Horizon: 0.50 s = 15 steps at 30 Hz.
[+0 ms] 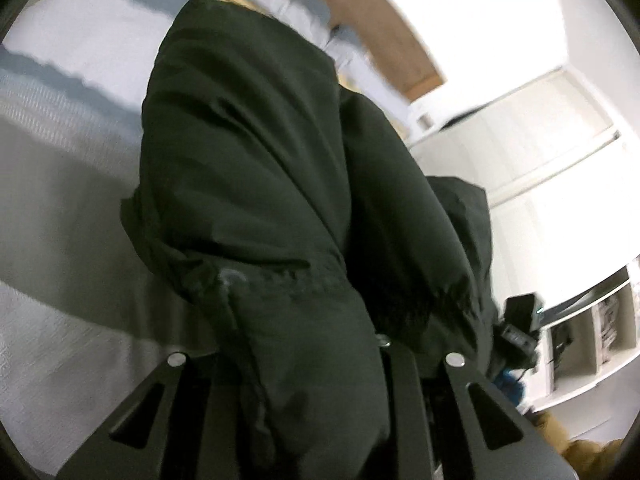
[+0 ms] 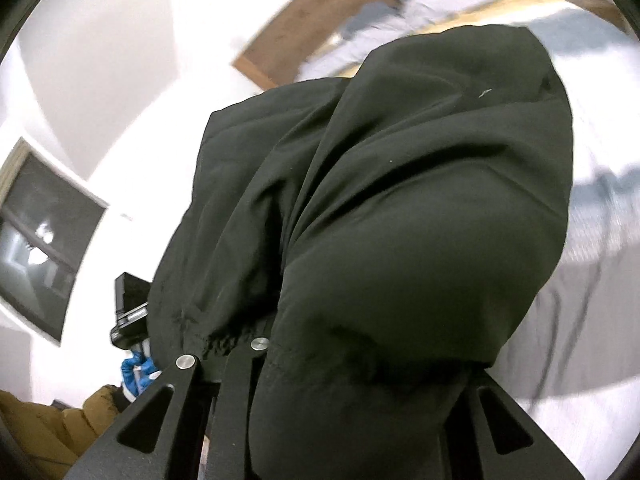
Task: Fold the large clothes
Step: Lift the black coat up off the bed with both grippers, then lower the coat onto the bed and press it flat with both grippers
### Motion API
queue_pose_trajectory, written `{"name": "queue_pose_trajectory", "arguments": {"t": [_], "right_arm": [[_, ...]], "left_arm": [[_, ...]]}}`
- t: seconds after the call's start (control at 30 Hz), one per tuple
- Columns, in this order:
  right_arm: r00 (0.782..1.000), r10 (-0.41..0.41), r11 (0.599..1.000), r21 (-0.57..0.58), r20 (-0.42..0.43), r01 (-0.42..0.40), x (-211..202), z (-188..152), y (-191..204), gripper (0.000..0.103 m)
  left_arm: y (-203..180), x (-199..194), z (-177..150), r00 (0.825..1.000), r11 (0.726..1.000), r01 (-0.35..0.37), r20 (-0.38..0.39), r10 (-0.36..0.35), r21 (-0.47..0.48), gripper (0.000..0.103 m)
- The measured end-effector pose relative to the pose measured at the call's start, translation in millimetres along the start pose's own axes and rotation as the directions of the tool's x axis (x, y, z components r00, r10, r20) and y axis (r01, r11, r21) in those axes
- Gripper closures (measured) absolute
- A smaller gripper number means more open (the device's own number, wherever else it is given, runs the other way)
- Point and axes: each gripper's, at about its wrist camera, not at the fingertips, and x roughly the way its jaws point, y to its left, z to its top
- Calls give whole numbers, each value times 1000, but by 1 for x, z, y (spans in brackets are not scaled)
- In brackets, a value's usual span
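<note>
A large dark green-black garment (image 1: 260,180) with a gathered elastic hem hangs in front of both cameras and fills most of each view. My left gripper (image 1: 316,360) is shut on its hem, with cloth bunched between and over the fingers. My right gripper (image 2: 320,364) is shut on the same garment (image 2: 420,220), and the cloth hides its right finger. The garment is lifted off the bed and droops away from both grips. A blue-gloved hand (image 2: 138,372) shows at the garment's left edge in the right wrist view.
Under the garment lies a bed with a white textured cover (image 1: 60,240), with pillows and a wooden headboard (image 1: 400,52) at its far end. A white shelf unit (image 1: 580,340) stands to one side, a dark window (image 2: 44,240) to the other. A brown sleeve (image 2: 48,428) is low left.
</note>
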Motion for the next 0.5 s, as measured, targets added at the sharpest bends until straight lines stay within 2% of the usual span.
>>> {"name": "queue_pose_trajectory", "arguments": {"t": [0.13,0.17,0.2,0.23,0.27,0.33,0.4,0.43,0.5], "right_arm": [[990,-133,986,89,-55,138,43,-32,-48,77],[987,-157,977,141,-41,161,49,-39,-67,75],[986,-164,971,174,-26,166,48,-42,-82,69],[982,-190,959,212,-7,187,46,-45,-93,56],[975,-222,947,241,10,213,43,-47,-101,49],[966,-258,935,257,18,244,37,-54,-112,28],[957,-290,925,264,27,272,25,-55,-117,16],[953,-299,924,263,41,279,25,-55,-110,9],[937,-342,915,251,67,315,7,-57,-108,3]], "left_arm": [[41,36,-18,992,992,-114,-41,116,52,76],[49,36,-19,992,992,-119,-42,120,42,69],[50,49,-12,992,993,-119,-41,120,27,63],[58,46,-13,991,992,-125,-35,126,14,59],[67,44,-21,991,991,-133,-29,133,7,52],[74,31,-24,988,988,-152,-2,152,-13,48],[79,9,-29,984,984,-170,43,172,-47,44],[82,1,-31,978,979,-194,68,197,-57,42],[71,-28,-38,949,958,-282,136,286,-45,41]]}}
